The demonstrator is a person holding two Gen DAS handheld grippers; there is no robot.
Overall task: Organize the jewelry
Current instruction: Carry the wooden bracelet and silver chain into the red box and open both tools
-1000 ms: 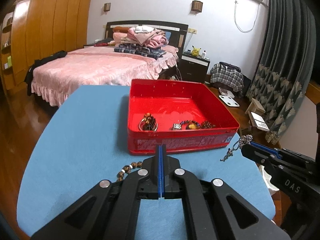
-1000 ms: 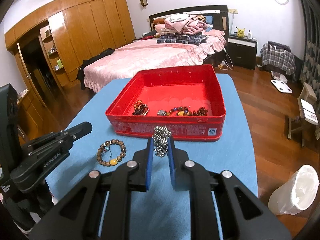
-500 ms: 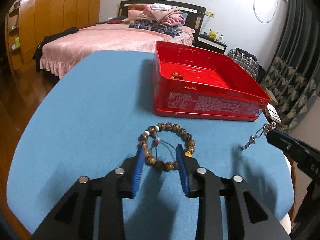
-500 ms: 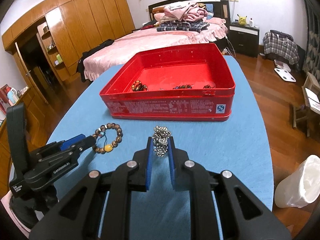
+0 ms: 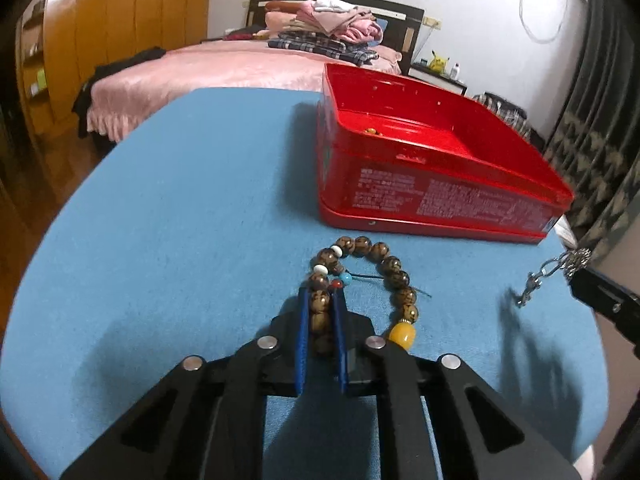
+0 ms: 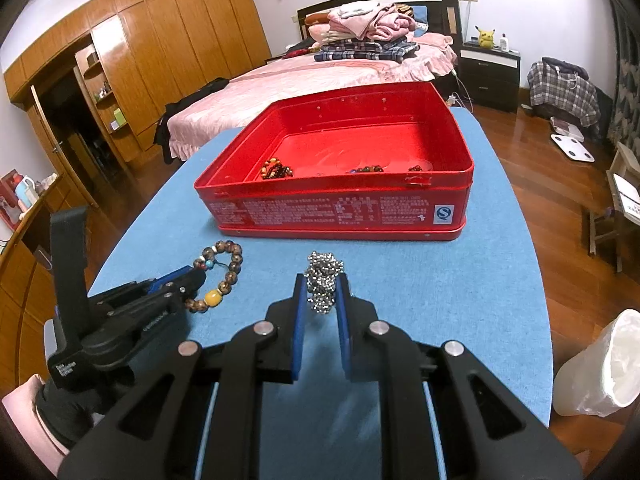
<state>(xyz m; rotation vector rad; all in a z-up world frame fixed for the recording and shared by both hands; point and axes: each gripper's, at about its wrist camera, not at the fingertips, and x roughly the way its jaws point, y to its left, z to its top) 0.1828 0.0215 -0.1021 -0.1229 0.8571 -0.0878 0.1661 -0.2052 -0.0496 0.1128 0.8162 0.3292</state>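
Beads of a brown bracelet (image 5: 362, 280) lie on the blue desk (image 5: 192, 216) just in front of the red box (image 5: 440, 196), and the left gripper (image 5: 321, 312) has clamped its blue pads on the near arc, a few beads pinched between them. The loop's far side and the yellow bead (image 5: 402, 333) rest on the cloth outside the grip. Lifting well probably means rising straight until the whole loop hangs free (a slack string can catch the box wall), then carrying it over the rim and lowering before letting go. The right gripper (image 6: 321, 300) is closed on a bunched silver chain (image 6: 323, 280), held above the desk near the box front; its loose end dangles, so it likely wants the same clearance. Inside the box a few other pieces (image 6: 276, 170) sit along the near wall.
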